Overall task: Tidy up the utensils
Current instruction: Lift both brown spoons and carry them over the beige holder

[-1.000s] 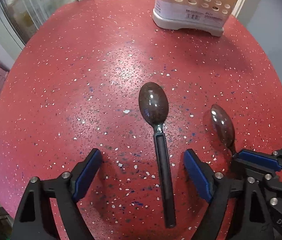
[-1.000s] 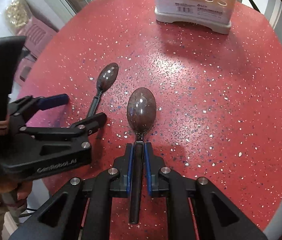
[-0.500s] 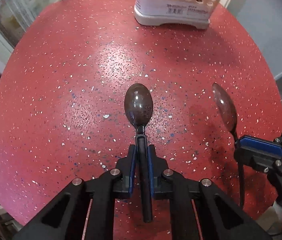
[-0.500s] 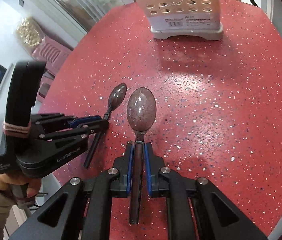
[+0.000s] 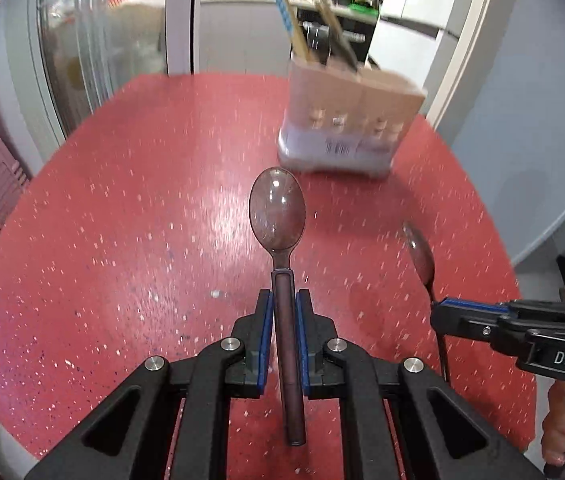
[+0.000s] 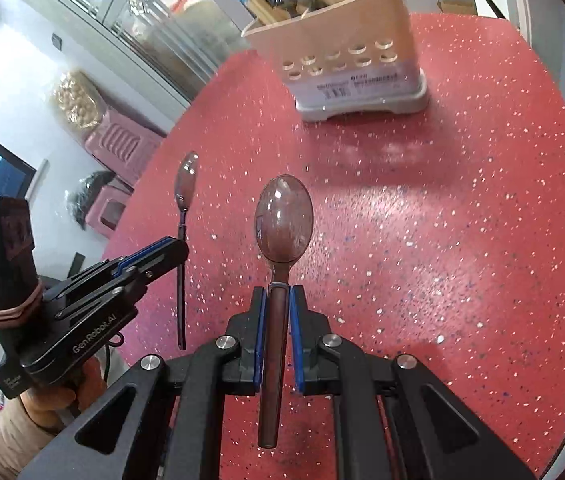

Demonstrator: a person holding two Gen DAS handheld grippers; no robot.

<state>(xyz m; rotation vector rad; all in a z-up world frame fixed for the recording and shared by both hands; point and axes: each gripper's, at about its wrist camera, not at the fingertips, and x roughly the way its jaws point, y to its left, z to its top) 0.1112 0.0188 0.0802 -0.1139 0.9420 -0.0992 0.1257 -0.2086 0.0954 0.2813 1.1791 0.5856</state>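
Spoons, two, each clamped by the handle: left spoon (image 5: pixel 278 216) in the left gripper (image 5: pixel 282 308), right spoon (image 6: pixel 282 220) in the right gripper (image 6: pixel 276 304), both raised over the table (image 5: pixel 122 200), short of the caddy (image 6: pixel 346 60). Left view only: barcode label, blurred. Right view only: hand (image 6: pixel 58 396) on the left gripper's handle.

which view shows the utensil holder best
The right wrist view: the utensil holder is sharp there, with its rows of holes, base and the utensils inside visible. The left wrist view shows it too, but motion-blurred, with handles sticking out above.
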